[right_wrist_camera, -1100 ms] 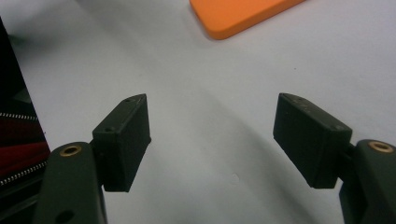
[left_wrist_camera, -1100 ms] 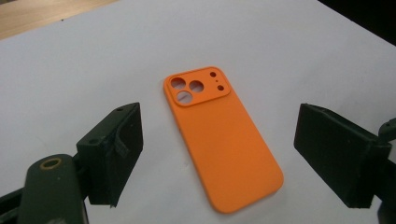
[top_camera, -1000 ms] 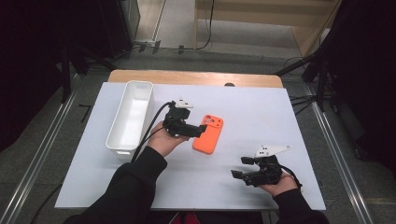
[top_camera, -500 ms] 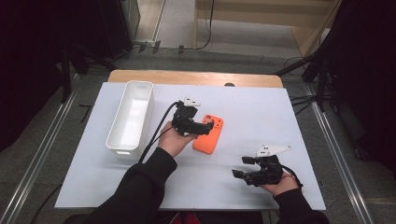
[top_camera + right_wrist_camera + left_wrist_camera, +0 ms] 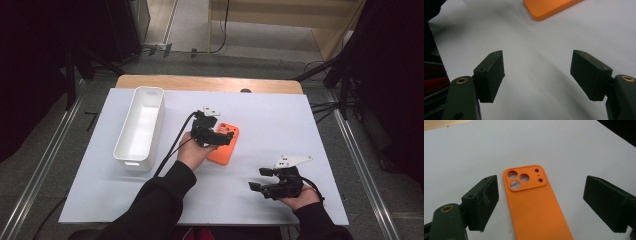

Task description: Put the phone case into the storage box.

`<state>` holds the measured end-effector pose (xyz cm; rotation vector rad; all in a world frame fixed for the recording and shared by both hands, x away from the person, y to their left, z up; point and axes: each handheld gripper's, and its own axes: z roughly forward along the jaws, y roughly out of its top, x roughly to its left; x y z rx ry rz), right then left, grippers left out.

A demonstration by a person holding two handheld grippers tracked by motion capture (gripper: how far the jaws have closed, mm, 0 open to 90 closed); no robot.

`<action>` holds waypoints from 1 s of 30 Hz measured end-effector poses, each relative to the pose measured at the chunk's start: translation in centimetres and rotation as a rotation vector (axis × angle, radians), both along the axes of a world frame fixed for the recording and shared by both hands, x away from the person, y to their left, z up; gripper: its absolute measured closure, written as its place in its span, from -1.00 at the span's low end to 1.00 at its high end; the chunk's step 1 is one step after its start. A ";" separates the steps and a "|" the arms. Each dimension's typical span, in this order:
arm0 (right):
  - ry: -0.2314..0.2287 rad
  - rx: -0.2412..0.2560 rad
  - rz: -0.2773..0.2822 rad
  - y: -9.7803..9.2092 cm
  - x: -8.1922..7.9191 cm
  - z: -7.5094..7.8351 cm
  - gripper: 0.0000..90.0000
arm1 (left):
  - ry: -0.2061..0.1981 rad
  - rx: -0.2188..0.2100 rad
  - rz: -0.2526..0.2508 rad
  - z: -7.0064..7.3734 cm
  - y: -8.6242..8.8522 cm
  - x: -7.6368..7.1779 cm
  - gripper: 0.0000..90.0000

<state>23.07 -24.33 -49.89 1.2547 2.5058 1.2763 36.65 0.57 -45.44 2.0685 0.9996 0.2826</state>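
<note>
A white-covered worktop (image 5: pixel 310 120) with a wooden far edge stands on grey floor (image 5: pixel 240 62), dark stands (image 5: pixel 345 75) and cables flanking, pale wooden furniture (image 5: pixel 280 20) behind.

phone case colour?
Orange phone case, plain, no pattern; clearest in the left gripper view.

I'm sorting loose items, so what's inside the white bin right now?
The white bin looks empty in the high view: its bare floor shows, with nothing lying on it. The near wall hides a thin strip of floor at its front end.
</note>
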 end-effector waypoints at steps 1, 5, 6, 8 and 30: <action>0.000 -0.002 0.001 0.0 0.0 0.0 -0.42 | 0.001 0.011 -0.006 -0.1 -0.2 -0.1 -0.70; 0.002 -0.001 0.000 0.0 0.0 0.0 -0.42 | 0.038 0.029 -0.006 -0.4 -0.6 -0.1 -0.70; 0.001 0.001 0.000 0.0 0.0 0.0 -0.42 | 0.047 0.037 -0.006 -0.5 -0.7 0.0 -0.71; -0.001 -0.001 0.001 0.0 0.0 0.0 -0.42 | 0.060 0.053 -0.007 -0.6 -0.8 0.1 -0.73; 0.011 -0.006 0.002 0.0 0.0 -0.1 -0.42 | 0.190 0.128 -0.004 -2.3 -1.7 0.6 -1.00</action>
